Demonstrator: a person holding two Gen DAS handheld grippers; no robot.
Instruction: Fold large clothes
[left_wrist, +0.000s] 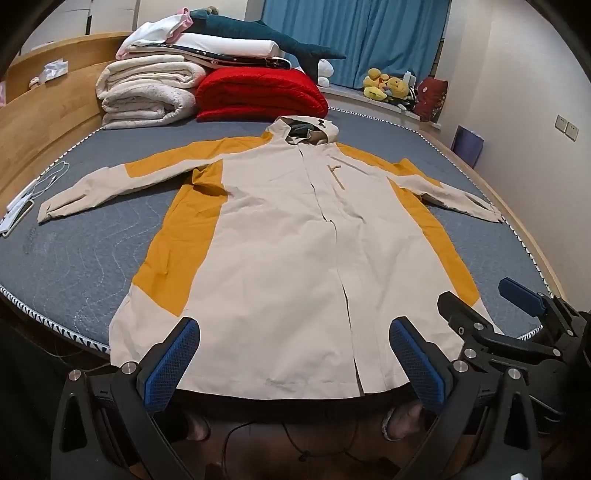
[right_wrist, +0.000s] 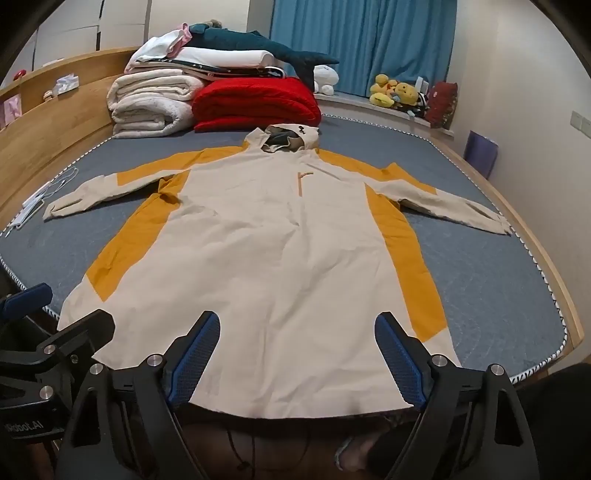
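While the jacket (left_wrist: 288, 236) lay flat and unfolded on the bed (left_wrist: 85, 258), left gripper (left_wrist: 291, 365) and right gripper (right_wrist: 295, 363) stood wide, holding nothing.

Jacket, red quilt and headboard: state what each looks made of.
Jacket: thin woven synthetic shell, probably nylon or polyester; matte, with crisp shallow creases.
Red quilt: padded stitched fabric, slight sheen; the folds bulge in puffy rolls.
Headboard: wood or wood veneer, smooth light finish with faint grain; which one cannot be told.
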